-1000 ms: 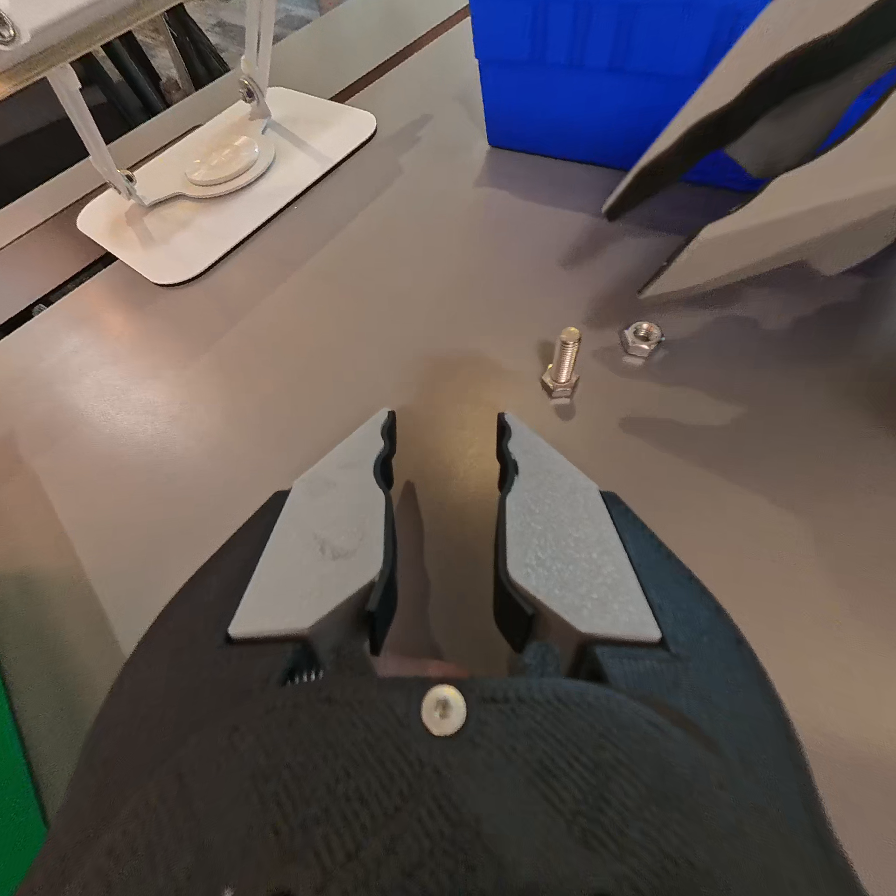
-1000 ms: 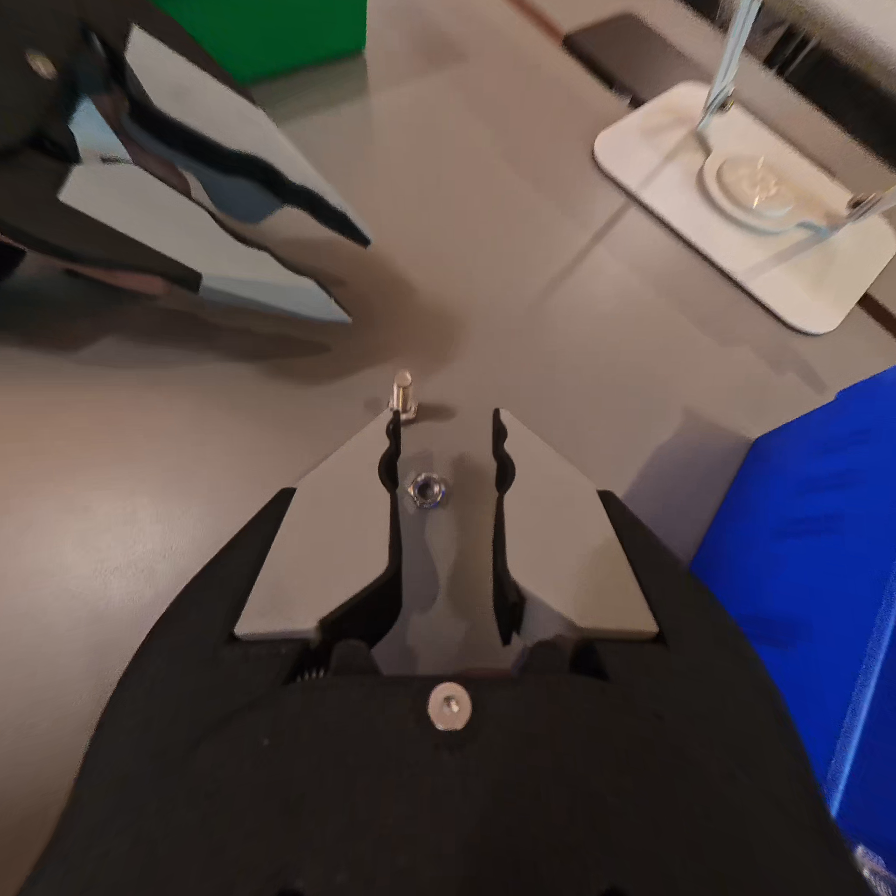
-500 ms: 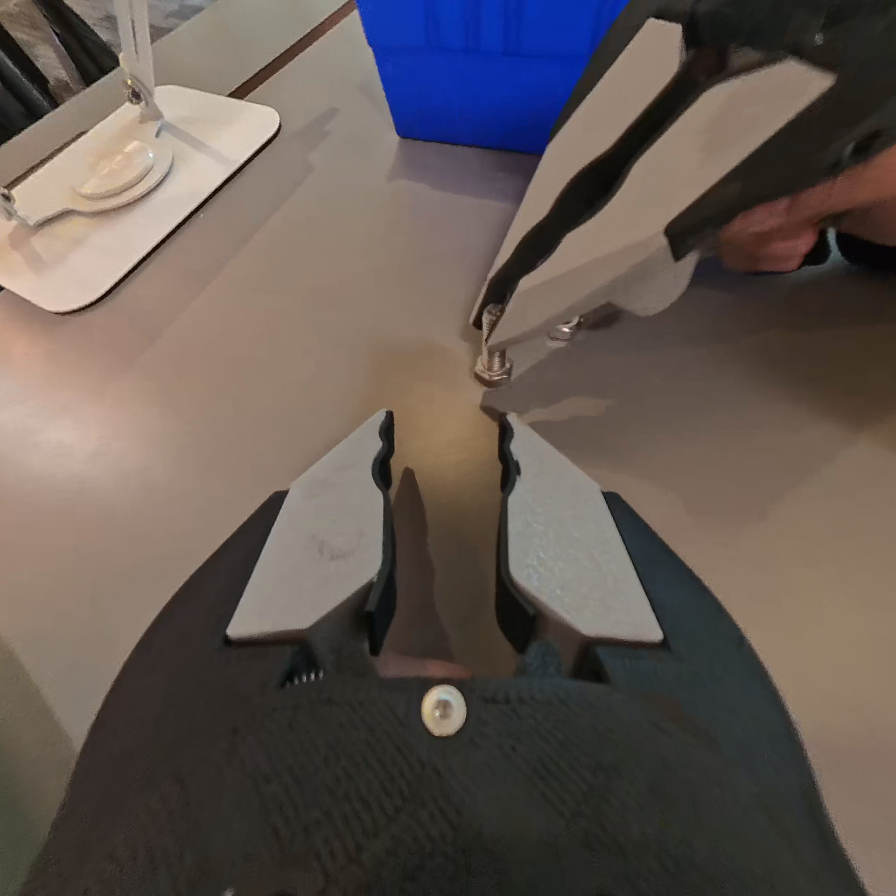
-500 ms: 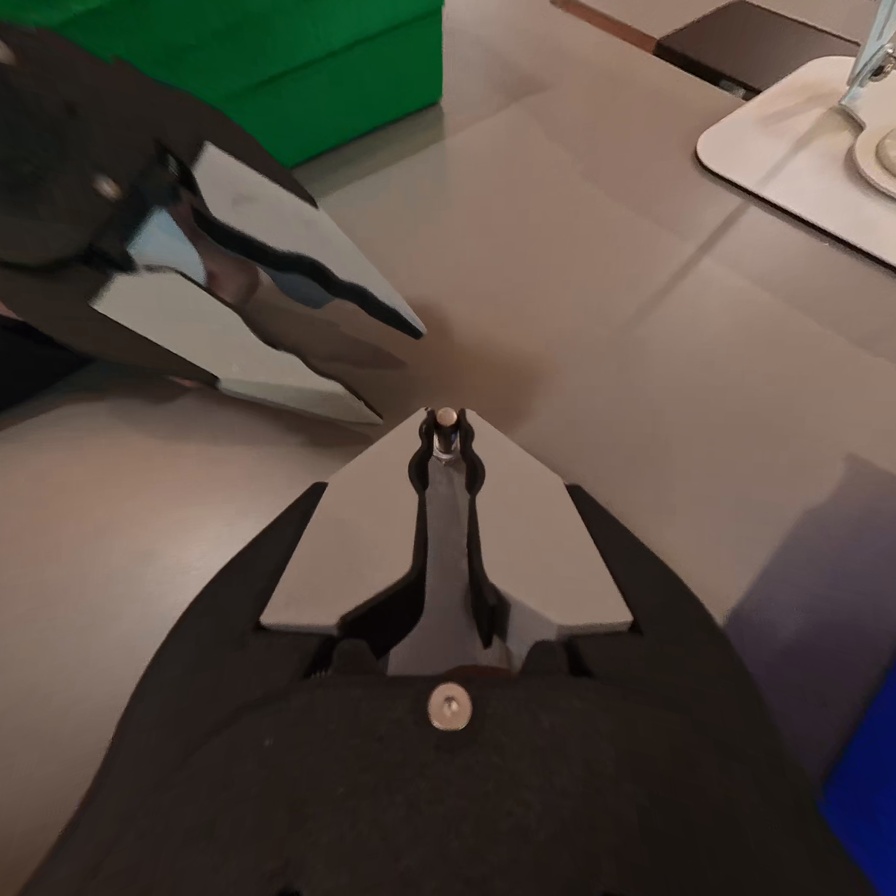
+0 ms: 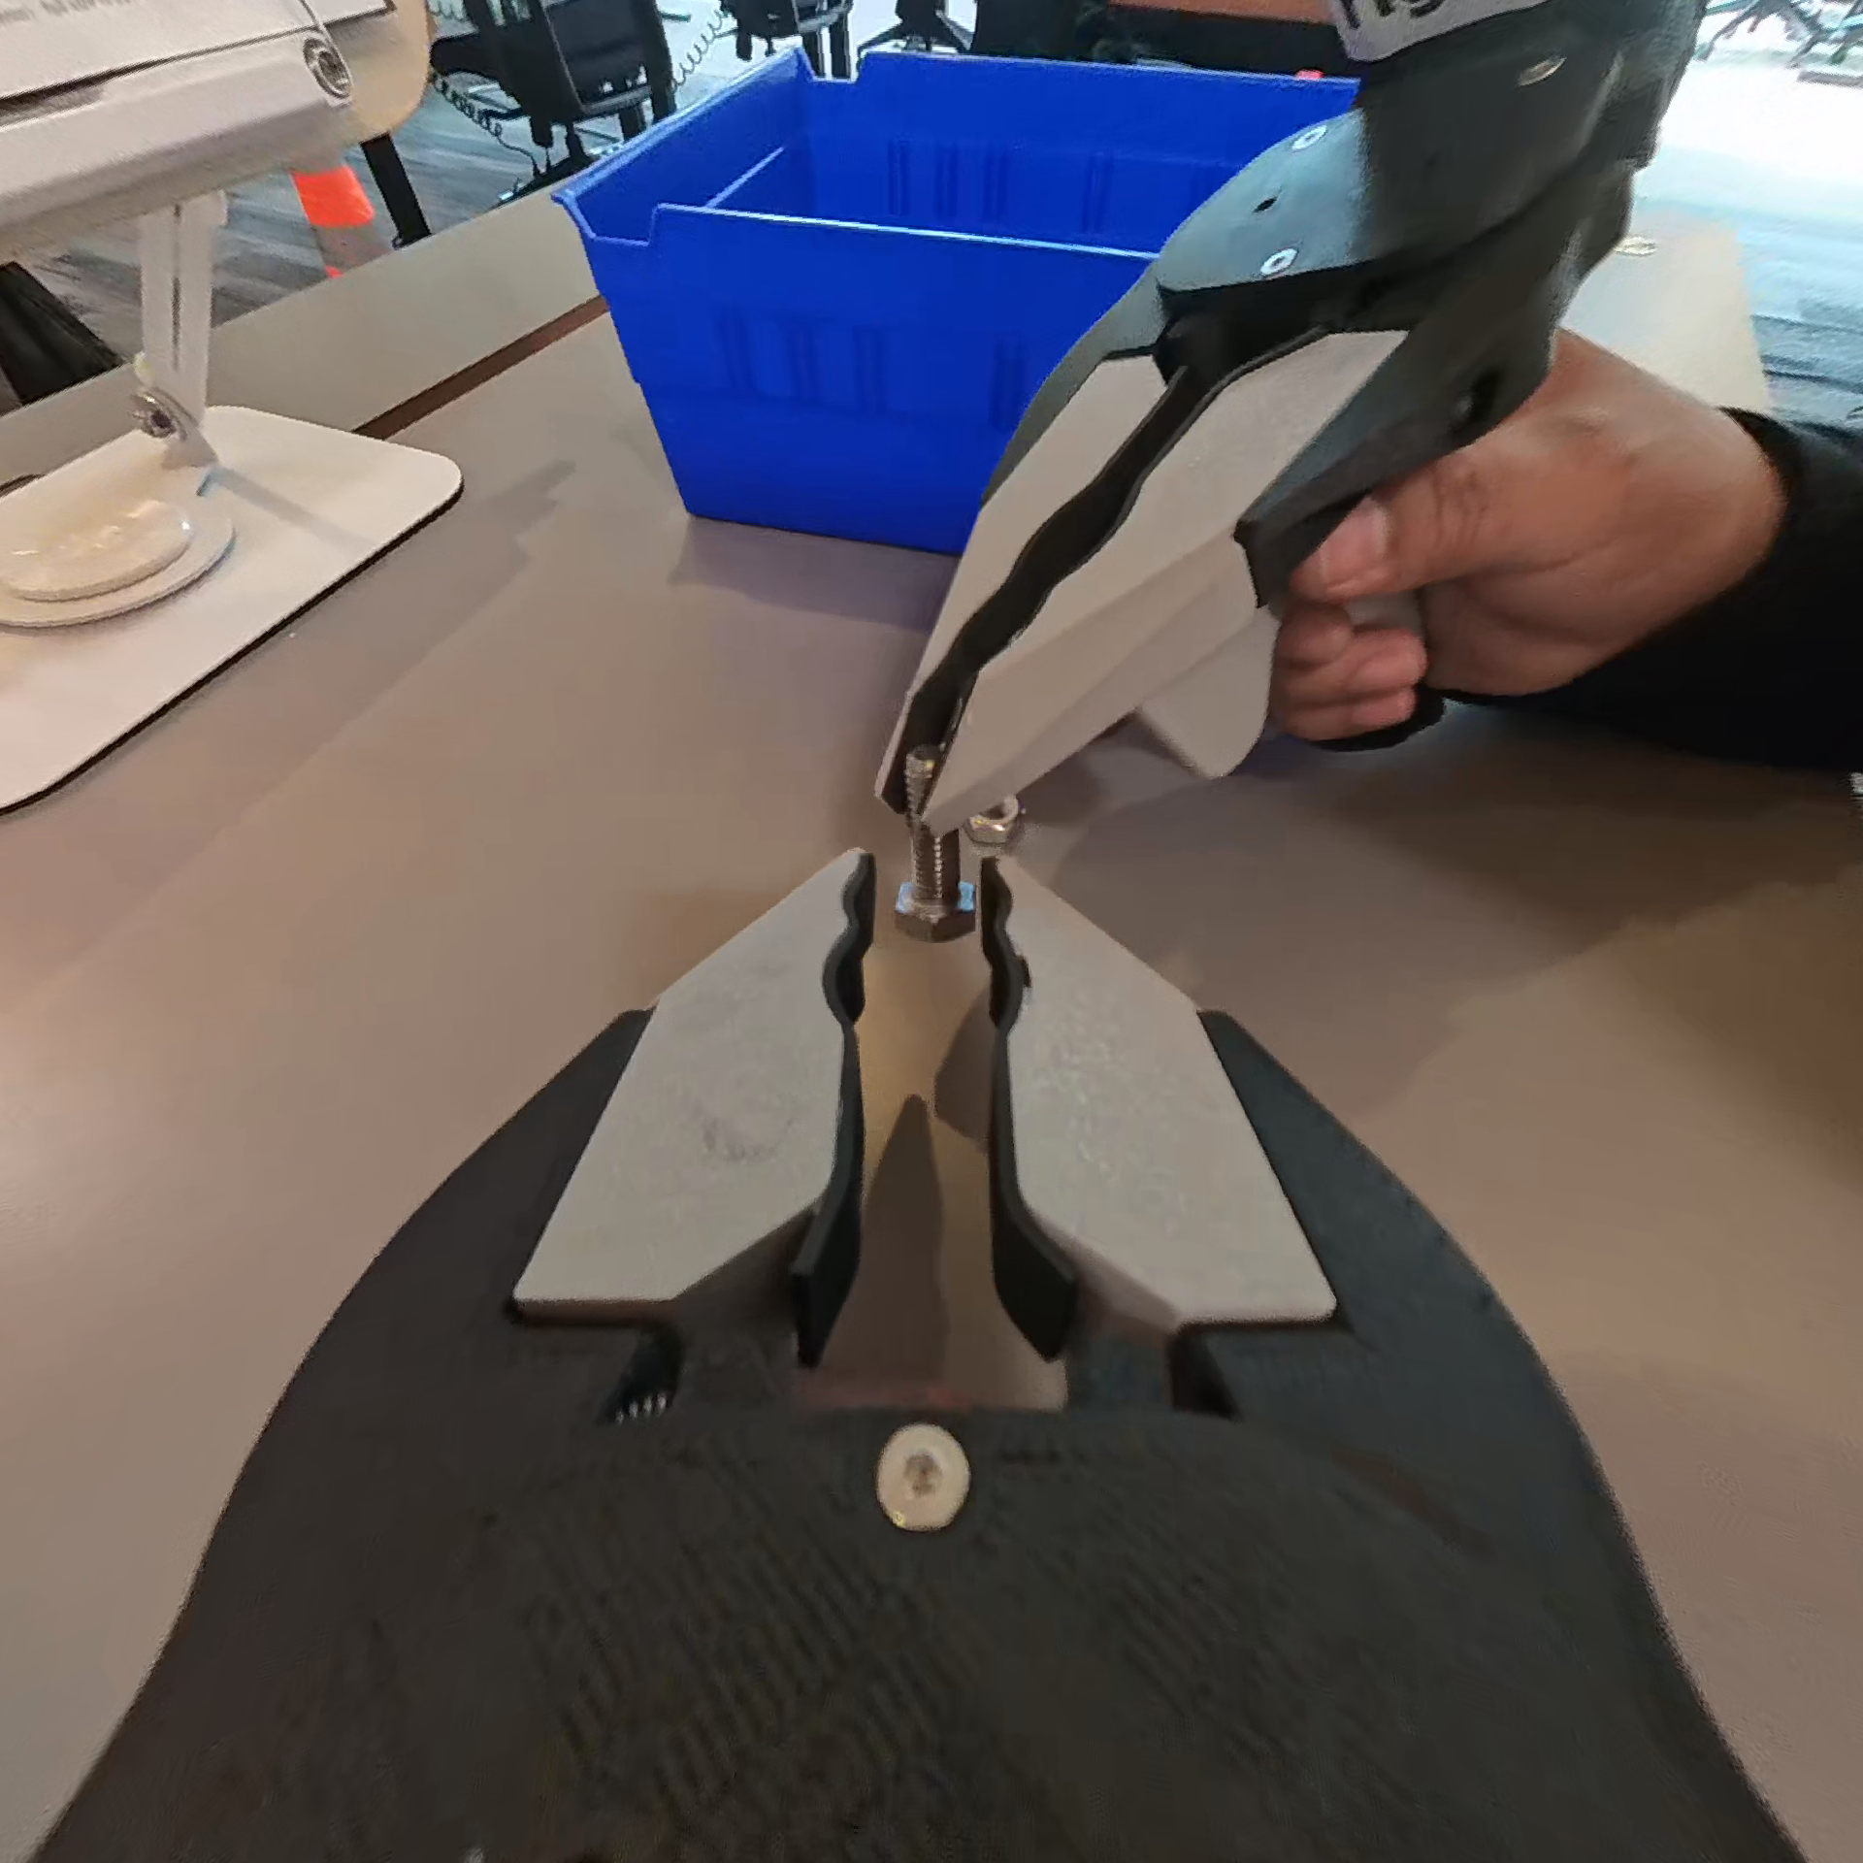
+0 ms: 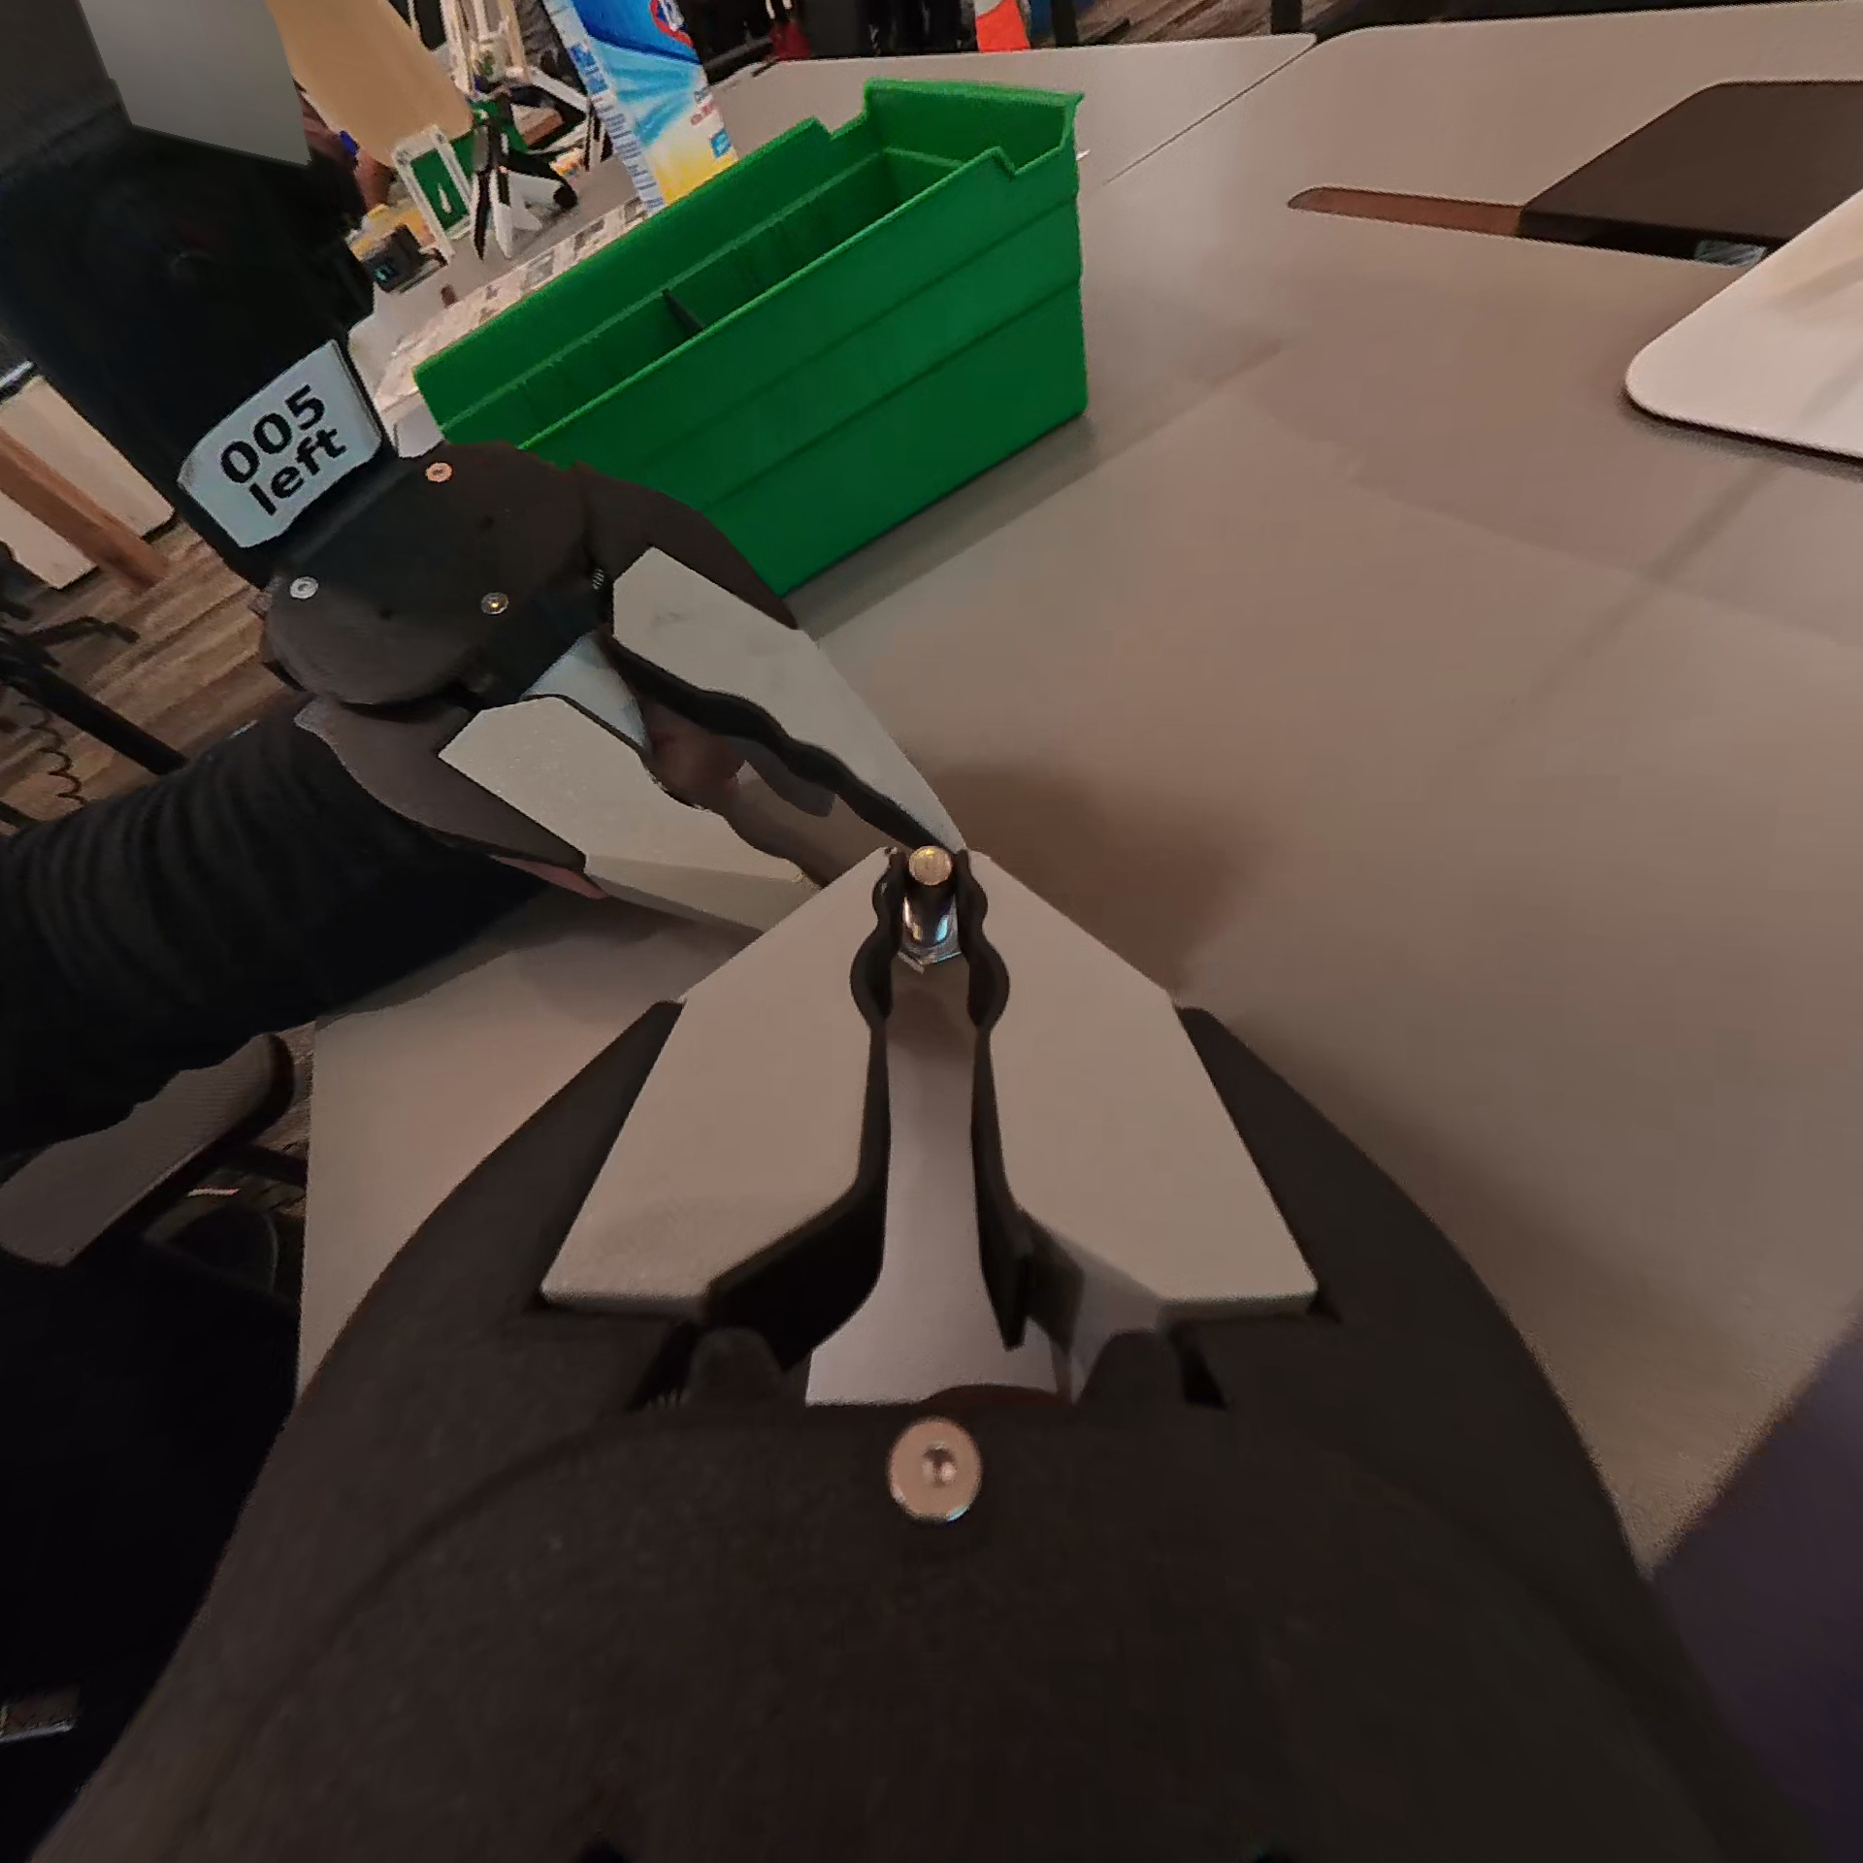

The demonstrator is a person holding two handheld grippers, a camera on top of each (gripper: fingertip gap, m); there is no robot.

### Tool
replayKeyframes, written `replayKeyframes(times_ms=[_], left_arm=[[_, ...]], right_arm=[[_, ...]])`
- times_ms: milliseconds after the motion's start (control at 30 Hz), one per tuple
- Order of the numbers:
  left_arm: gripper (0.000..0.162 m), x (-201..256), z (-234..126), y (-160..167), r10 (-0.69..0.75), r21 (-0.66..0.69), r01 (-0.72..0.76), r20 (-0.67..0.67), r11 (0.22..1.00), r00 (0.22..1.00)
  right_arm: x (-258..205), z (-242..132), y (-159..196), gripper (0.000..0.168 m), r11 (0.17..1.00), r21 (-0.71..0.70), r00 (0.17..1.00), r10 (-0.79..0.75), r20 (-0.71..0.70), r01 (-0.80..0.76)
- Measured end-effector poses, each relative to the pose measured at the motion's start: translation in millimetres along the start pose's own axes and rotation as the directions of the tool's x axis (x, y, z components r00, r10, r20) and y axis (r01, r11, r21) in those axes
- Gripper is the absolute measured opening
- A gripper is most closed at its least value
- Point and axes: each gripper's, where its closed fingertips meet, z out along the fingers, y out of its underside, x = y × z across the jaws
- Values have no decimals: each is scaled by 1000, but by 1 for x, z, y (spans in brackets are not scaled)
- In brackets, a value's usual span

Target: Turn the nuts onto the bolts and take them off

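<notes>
A silver bolt [image 5: 933,887] stands head down on the grey table [image 5: 504,806]. My right gripper [image 5: 912,796] is shut on the top of its threaded shank, seen from above in the right wrist view [image 6: 927,867] with the bolt [image 6: 927,912] between the tips. My left gripper [image 5: 922,882] is open, its fingertips on either side of the bolt's hex head without gripping it. It also shows in the right wrist view [image 6: 862,852]. A loose silver nut [image 5: 993,832] lies on the table just behind the bolt, partly hidden by the right gripper.
A blue bin [image 5: 857,333] stands behind the bolt. A green bin [image 6: 806,333] stands on the far side in the right wrist view. A white stand base [image 5: 202,565] sits at the left. A person's hand [image 5: 1512,565] holds the right gripper. Both grippers' tips are close together, under 4 cm apart.
My right gripper moved from over the nut to the bolt and shut on its shank. My left gripper moved forward until its open tips flank the bolt head.
</notes>
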Motion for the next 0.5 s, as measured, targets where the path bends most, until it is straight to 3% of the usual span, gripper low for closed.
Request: replayKeyframes(times_ms=[500], left_arm=[[7,6,2,5,-17,-25,15,-46,1000,999]], right_arm=[[-7,2,2,7,1000,-11,1000,-7,20,7]])
